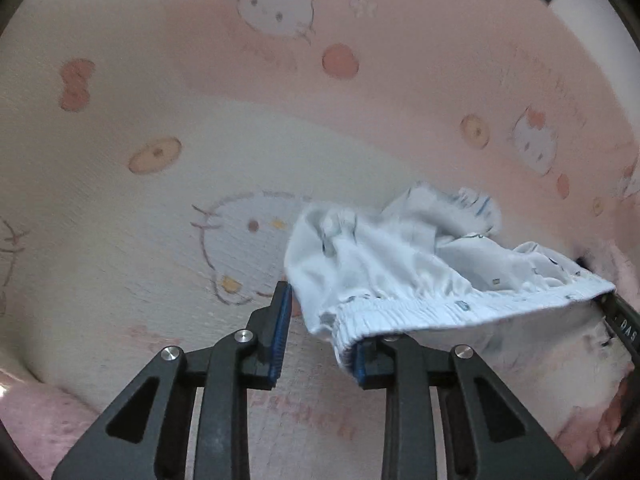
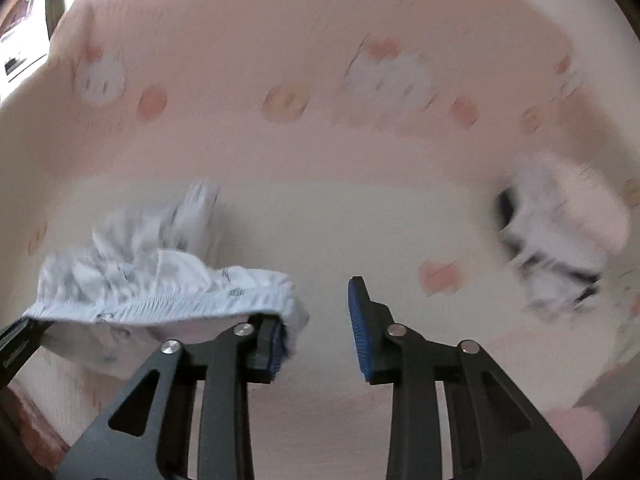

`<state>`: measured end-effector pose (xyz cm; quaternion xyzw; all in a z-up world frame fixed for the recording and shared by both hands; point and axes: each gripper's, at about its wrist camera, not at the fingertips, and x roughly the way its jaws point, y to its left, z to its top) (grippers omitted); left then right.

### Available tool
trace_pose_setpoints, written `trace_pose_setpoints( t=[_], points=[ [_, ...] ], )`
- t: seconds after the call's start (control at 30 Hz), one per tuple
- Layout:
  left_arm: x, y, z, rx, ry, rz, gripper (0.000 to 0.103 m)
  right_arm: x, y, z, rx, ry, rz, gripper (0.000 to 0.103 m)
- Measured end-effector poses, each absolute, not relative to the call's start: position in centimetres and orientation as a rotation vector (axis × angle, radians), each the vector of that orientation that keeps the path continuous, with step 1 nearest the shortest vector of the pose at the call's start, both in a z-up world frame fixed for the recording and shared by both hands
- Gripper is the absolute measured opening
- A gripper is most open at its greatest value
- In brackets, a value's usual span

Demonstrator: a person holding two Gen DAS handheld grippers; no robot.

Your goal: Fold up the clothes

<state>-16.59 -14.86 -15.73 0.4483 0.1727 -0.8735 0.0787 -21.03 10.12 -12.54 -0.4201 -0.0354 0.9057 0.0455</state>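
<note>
A small pale blue garment [image 1: 400, 264] with an elastic waistband hangs above the bed, stretched between my two grippers. In the left wrist view the waistband is draped over the right finger of my left gripper [image 1: 320, 332]. Its jaws stand apart, and only sheet shows in the gap. In the right wrist view the same garment [image 2: 160, 280] hangs over the left finger of my right gripper [image 2: 316, 312]. Those jaws are also apart with nothing between the blue pads. The far end of the waistband sits on a dark part of the other gripper in each view.
A pink and cream bed sheet [image 1: 200, 80] printed with cartoon cats and bows lies under everything. A blurred heap of white and dark clothing [image 2: 560, 240] lies to the right. A pink fuzzy thing [image 2: 576, 428] sits at the near right edge.
</note>
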Motion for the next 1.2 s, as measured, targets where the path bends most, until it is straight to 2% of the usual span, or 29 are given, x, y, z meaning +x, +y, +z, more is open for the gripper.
trace_pose_setpoints(
  t=[0.13, 0.17, 0.4, 0.47, 0.67, 0.77, 0.83, 0.93, 1.13, 1.2],
  points=[
    [-13.8, -14.5, -10.9, 1.178, 0.479, -2.680, 0.029, -18.2, 10.3, -7.2, -1.092, -0.185, 2.859, 0.034],
    [-13.3, -14.3, -9.8, 1.149, 0.452, -2.688, 0.027, -17.1, 10.2, -5.9, -1.047, -0.183, 2.886, 0.034],
    [-11.2, -14.6, 0.2, 0.940, 0.468, -2.847, 0.026, -10.4, 10.6, 3.6, -0.809, -0.115, 3.025, 0.034],
    [-10.8, -13.8, 3.6, 0.883, 0.432, -2.909, 0.022, -9.0, 11.4, 6.3, -0.731, -0.094, 3.052, 0.034],
    [-10.3, -11.7, 11.0, 0.763, 0.360, -3.080, 0.022, -5.1, 15.4, 14.2, -0.581, 0.137, 3.135, 0.036],
    [-13.2, -11.1, 9.6, 0.850, 0.241, -3.048, 0.022, -5.6, 16.7, 14.7, -0.650, 0.138, 3.113, 0.040],
    [-15.7, -10.8, 7.7, 0.961, 0.258, -3.020, 0.022, -7.4, 17.2, 12.8, -0.780, 0.112, 3.055, 0.040],
    [-18.2, -10.5, 7.8, 0.989, 0.281, -3.028, 0.018, -9.4, 17.8, 11.1, -0.874, 0.140, 3.037, 0.039],
    [-15.9, -8.2, 15.7, 0.689, 0.068, -3.176, 0.018, -7.0, 19.1, 16.8, -0.515, 0.213, 3.084, 0.039],
    [-15.3, -7.8, 14.5, 0.727, 0.028, -3.170, 0.018, -6.2, 19.4, 16.2, -0.515, 0.243, 3.078, 0.040]
  ],
)
